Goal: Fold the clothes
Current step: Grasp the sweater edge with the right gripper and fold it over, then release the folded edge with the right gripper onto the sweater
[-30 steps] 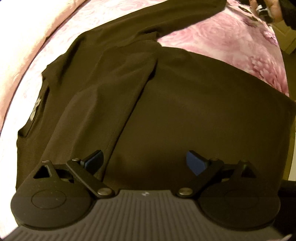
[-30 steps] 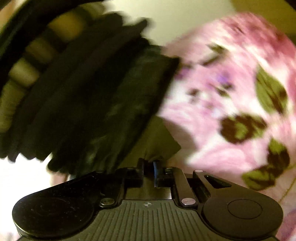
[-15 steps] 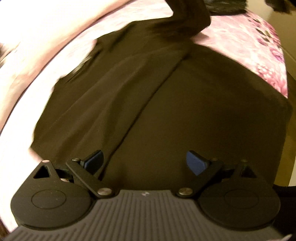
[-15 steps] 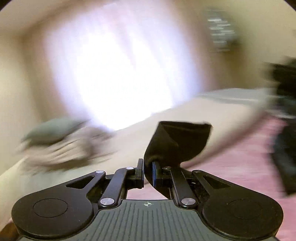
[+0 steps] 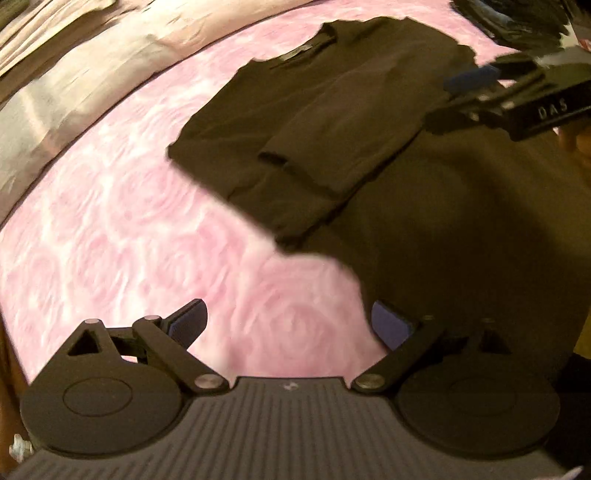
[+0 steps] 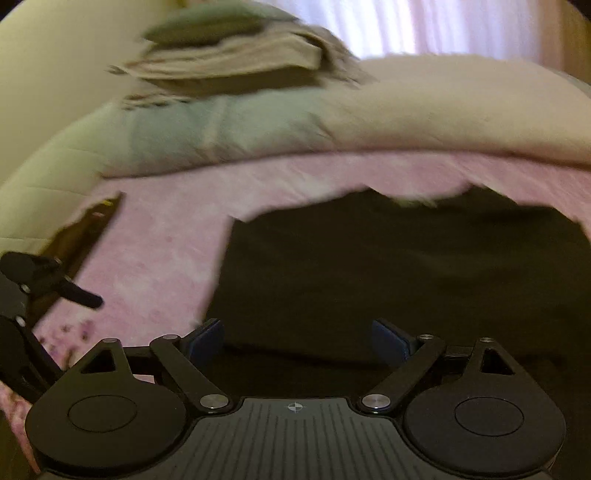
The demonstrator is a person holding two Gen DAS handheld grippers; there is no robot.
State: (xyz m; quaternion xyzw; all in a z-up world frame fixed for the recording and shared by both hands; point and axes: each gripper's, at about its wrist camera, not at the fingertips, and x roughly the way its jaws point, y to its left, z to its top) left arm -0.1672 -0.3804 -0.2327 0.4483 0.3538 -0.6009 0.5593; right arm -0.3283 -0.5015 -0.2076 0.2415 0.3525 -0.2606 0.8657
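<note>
A dark brown long-sleeved top (image 5: 369,147) lies flat on the pink rose-patterned bedspread (image 5: 129,240), both sleeves folded over its body. My left gripper (image 5: 288,323) is open and empty, above the bedspread at the top's near left edge. My right gripper (image 6: 297,338) is open and empty, low over the top (image 6: 388,277). It also shows in the left wrist view (image 5: 476,79), over the top's far right side. The left gripper shows at the left edge of the right wrist view (image 6: 55,284).
Cream and pale green bedding (image 6: 332,110) is piled along the far side of the bed, with folded grey cloth (image 6: 229,59) on it. A dark heap of clothes (image 5: 517,22) lies at the far right corner.
The right gripper carried the sleeve cuff over the top, let it go and opened. The left gripper drew back to the left, off the top, over the bedspread.
</note>
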